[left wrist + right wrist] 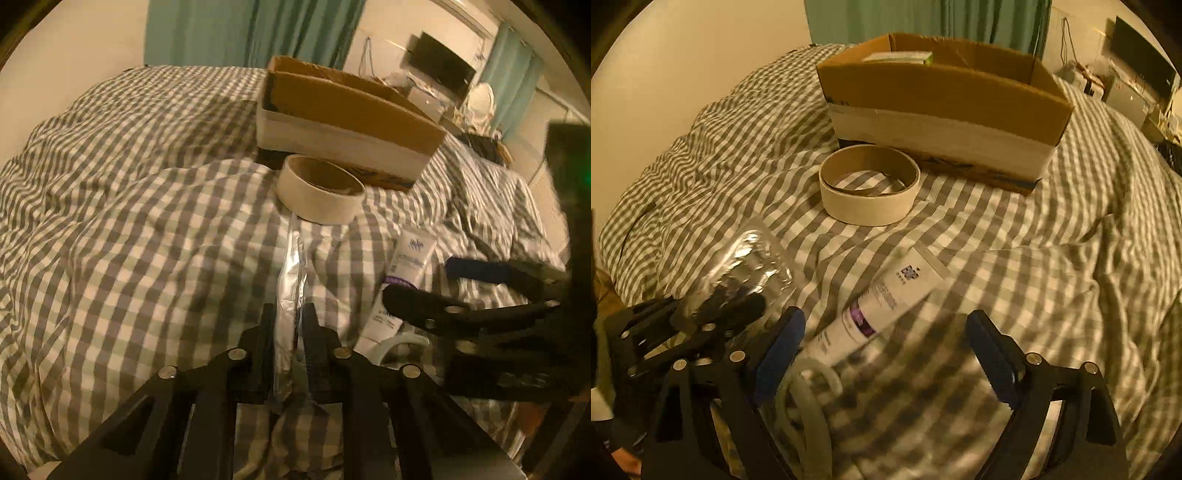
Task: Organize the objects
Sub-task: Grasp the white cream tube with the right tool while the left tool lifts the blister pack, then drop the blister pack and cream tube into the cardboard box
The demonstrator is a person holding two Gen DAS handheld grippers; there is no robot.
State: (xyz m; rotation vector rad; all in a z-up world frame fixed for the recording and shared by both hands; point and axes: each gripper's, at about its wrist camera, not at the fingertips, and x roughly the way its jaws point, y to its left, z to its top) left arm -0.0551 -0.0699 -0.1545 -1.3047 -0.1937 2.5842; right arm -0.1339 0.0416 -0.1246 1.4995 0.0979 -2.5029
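On the bed (1052,229), spread with a grey-and-white checked cover, stands an open cardboard box (942,99) with a pale band round its lower half; something flat and light with a green edge lies inside it at the far side. Just in front of the box a roll of cream tape (868,184) lies flat on the cover. Nearer to the person, a white tube (882,306) with a purple band lies slantwise, its flat crimped end towards the tape, and a pale looped thing, too blurred to name, lies against its near end. The left tongs (288,339) are pinched close on a crumpled clear plastic bottle (290,295), which shows between the two black fingers as a narrow shiny strip reaching out towards the tape; seen from the right wrist, the same bottle (750,266) bulges out to the left of the tube, just above the cover. The right tongs (886,354) are spread wide with nothing between the blue-padded fingers (779,350), hanging over the near end of the tube without touching it.
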